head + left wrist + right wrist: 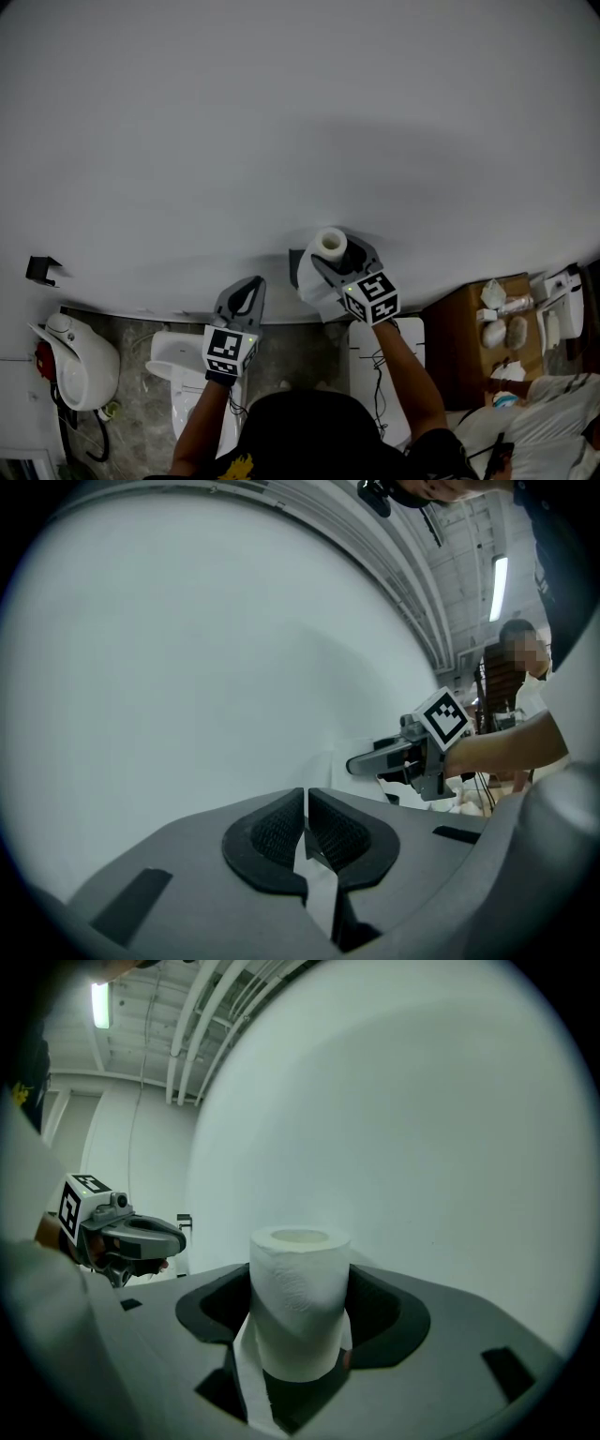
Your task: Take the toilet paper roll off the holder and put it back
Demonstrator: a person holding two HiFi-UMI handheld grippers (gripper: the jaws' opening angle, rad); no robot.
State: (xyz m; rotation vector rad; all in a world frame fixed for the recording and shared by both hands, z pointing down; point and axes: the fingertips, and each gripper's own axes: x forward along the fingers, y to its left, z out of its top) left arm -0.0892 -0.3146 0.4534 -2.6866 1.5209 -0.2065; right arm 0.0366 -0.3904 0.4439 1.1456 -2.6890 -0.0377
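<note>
A: Where is the toilet paper roll point(329, 242) to be found?

B: It is gripped by the right gripper point(342, 253), close against the white wall point(281, 141). The roll is stood upright, its hollow core turned up. The fingers point(389, 1312) are spread about halfway and pressed on the roll's two sides, at 3 and 9 o'clock in the right gripper view.

A: Is any paper seen loose?

B: A loose tail of paper point(314, 292) is hung from the roll towards 7 o'clock in the head view, down past the fingers.

A: And the left gripper point(253, 284)?

B: It is held at the roll's 8 o'clock in the head view, apart from it and pointed at the wall. Its fingers are brought together, pad against pad, and nothing is clasped between them.

A: What else is shown?

B: A dark fitting point(295, 264) is seen on the wall just beside the roll, at its 9 o'clock; whether it is the holder cannot be told. A toilet point(183, 361) is seen below the left gripper, and a brown bench point(464, 342) with small white things at 4 o'clock.
</note>
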